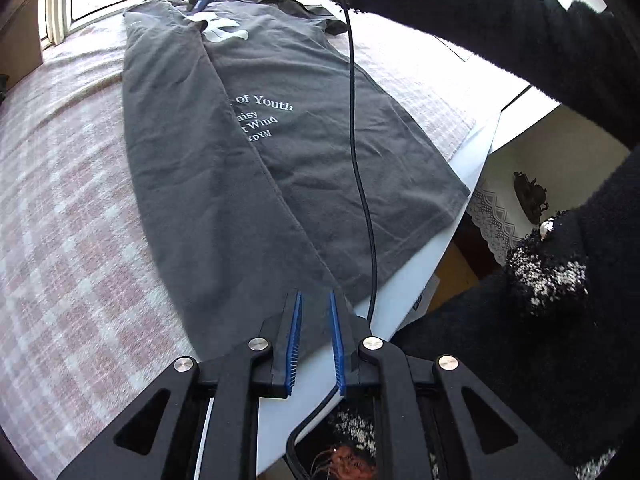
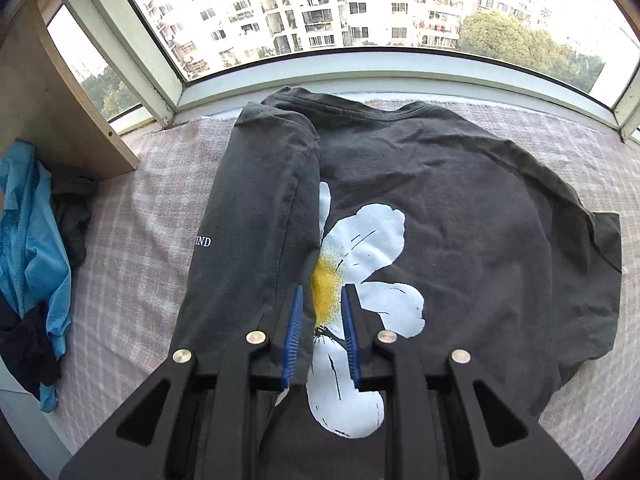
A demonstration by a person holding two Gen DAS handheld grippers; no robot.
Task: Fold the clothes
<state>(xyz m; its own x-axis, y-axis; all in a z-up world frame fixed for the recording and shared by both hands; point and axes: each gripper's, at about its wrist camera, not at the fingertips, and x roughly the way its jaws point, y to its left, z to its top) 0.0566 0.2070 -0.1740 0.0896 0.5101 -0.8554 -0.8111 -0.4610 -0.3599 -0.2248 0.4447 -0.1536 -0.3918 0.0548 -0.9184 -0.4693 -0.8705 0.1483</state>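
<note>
A dark grey T-shirt (image 1: 256, 160) lies flat on the checked pink cloth, its left side folded over the middle; white lettering shows beside the fold. In the right wrist view the shirt (image 2: 460, 208) shows a white daisy print (image 2: 372, 256) partly covered by the folded flap (image 2: 256, 208). My left gripper (image 1: 314, 300) is open just above the hem end of the fold, nothing between the fingers. My right gripper (image 2: 322, 292) is open over the flap's edge at the daisy; it also shows at the far collar end in the left wrist view (image 1: 200, 2).
A black cable (image 1: 360, 168) hangs across the shirt. The table's white edge (image 1: 476, 168) runs along the right. A pile of blue and dark clothes (image 2: 32, 264) lies at the left by a wooden board (image 2: 52, 96). A window sill (image 2: 360, 68) runs behind.
</note>
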